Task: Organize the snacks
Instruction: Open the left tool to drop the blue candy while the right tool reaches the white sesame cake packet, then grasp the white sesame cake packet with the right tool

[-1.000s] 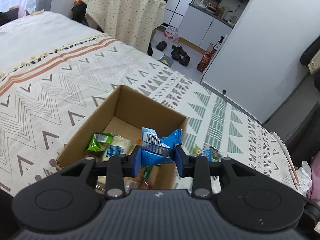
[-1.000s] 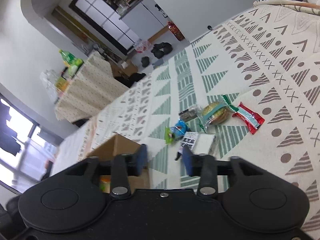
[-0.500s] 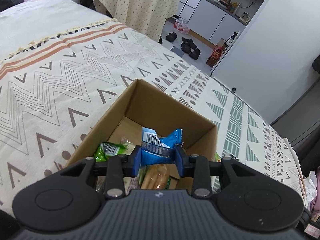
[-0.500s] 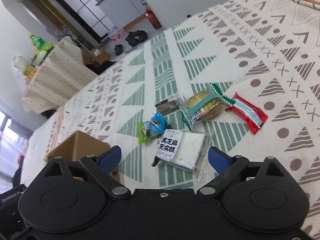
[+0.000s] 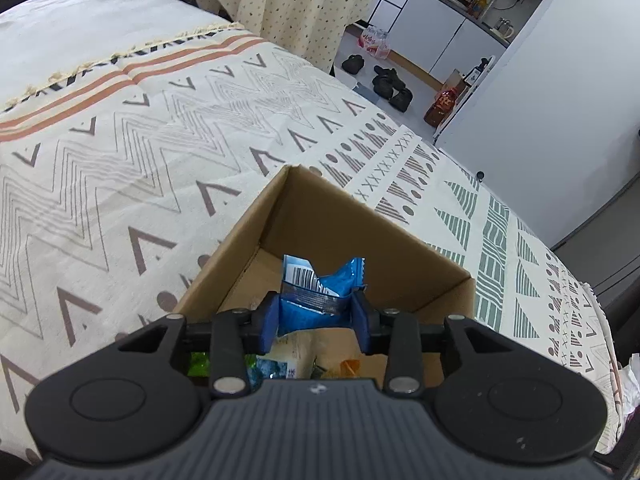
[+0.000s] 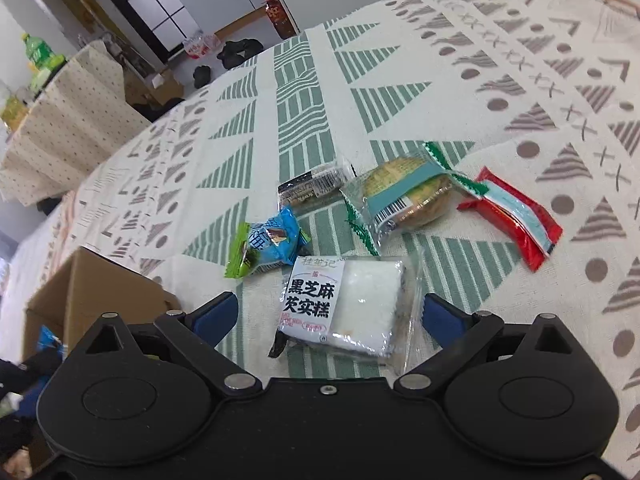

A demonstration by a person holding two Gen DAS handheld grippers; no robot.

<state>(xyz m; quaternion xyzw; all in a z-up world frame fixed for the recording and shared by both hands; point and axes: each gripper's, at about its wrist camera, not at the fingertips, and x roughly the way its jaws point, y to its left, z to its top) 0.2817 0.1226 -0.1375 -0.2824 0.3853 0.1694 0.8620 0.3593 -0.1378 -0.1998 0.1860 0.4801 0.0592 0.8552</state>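
Note:
My left gripper (image 5: 316, 322) is shut on a blue snack packet (image 5: 318, 292) and holds it over the open cardboard box (image 5: 340, 224), which has several snacks inside. My right gripper (image 6: 330, 316) is open and hovers just above a white sesame cake packet (image 6: 348, 306) that lies between its fingers on the patterned cloth. Beyond it lie a blue and green candy packet (image 6: 270, 242), a clear-wrapped round biscuit (image 6: 404, 198), a red packet (image 6: 516, 218) and a small dark bar (image 6: 314, 186). The box corner (image 6: 92, 292) shows at the left of the right wrist view.
The patterned bedspread (image 5: 140, 152) spreads around the box. A table with a dotted cloth (image 5: 288, 4) stands beyond the bed, with shoes (image 5: 386, 84) on the floor and white cabinets behind. Green bottles (image 6: 38, 54) stand on that table.
The left gripper carried the blue packet forward over the box. The right gripper opened wide and moved down toward the white sesame cake packet.

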